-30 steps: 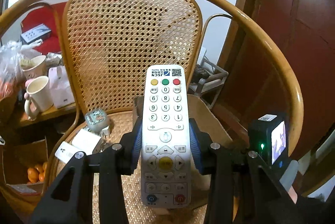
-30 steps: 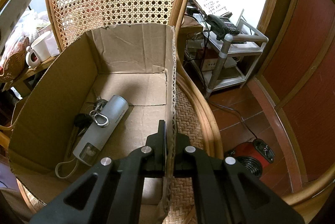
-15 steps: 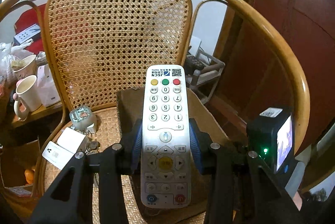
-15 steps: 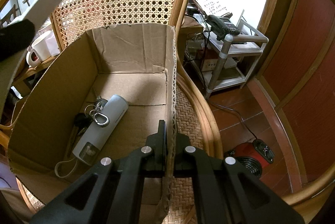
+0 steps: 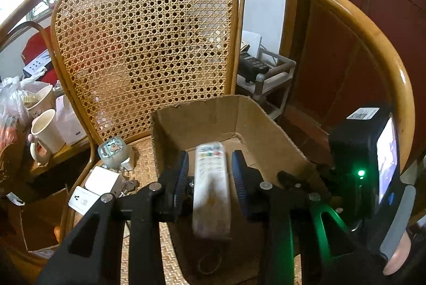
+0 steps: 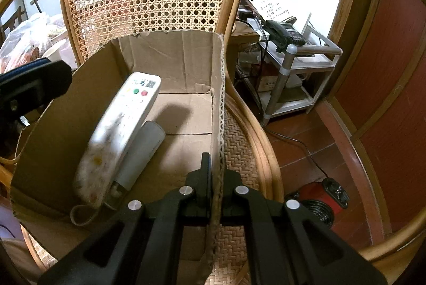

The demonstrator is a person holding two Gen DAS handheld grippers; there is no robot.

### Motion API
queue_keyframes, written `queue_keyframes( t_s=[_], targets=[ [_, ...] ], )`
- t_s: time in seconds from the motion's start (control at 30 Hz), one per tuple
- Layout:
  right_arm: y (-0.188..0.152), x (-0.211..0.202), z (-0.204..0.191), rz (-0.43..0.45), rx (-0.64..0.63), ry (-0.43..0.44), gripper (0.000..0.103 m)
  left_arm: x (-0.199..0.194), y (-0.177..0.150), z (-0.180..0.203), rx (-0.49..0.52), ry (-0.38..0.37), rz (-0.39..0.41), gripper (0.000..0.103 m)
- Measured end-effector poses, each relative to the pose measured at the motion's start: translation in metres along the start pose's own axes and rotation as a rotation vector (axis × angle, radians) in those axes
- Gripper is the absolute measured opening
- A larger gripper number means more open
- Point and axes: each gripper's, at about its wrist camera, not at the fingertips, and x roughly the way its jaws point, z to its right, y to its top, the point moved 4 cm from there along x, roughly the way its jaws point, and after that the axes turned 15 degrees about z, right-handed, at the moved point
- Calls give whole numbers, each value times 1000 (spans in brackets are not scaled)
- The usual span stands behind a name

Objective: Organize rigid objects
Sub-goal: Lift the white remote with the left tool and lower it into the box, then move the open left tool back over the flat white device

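Lying blurred inside the open brown cardboard box, the long white remote control with coloured buttons appears to be dropping or just settling. In the right wrist view it leans across a pale grey cylinder with a cord loop, towards 9 o'clock of the box floor.

Left gripper: the jaws stand apart and have just been closing. Nothing is clamped between them. In the left wrist view the remote shows through the gap at 12 o'clock, with clear space at each blue pad, and it sits lower, within the box. In the right wrist view this gripper hangs at 9 o'clock over the box wall, apart from the remote. Judgement: it is placed above the opening so the remote falls inside, not onto the seat.

Right gripper: the jaws are closed on the box's right-hand wall at 6 o'clock, pinching the corrugated edge. Judgement: this grip steadies the light box on the woven cane chair while items go in.

Outstanding: a white square plug block and a small pale green cube rest on the seat at 9 o'clock of the box, outside it. The task is judged partly complete.
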Motion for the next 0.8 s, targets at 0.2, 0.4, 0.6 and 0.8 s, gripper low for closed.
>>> queue_keyframes(
  t_s=[0.2,0.4,0.6,0.8],
  targets=[
    [-1,-1,-3,1,-2,-2,5,-5,1,-18,-39,60,1,84],
    [-1,-2,-3,3,-3,0,5,-15,7,-42,-86,113,29,98],
    [-1,-2,-3,3,-3,0,5,-14,6,-63,-80,178,14,100],
    [-1,-2,-4,3,-3,0,5,-7,3,-88,-78,221,-6,100]
  ],
)
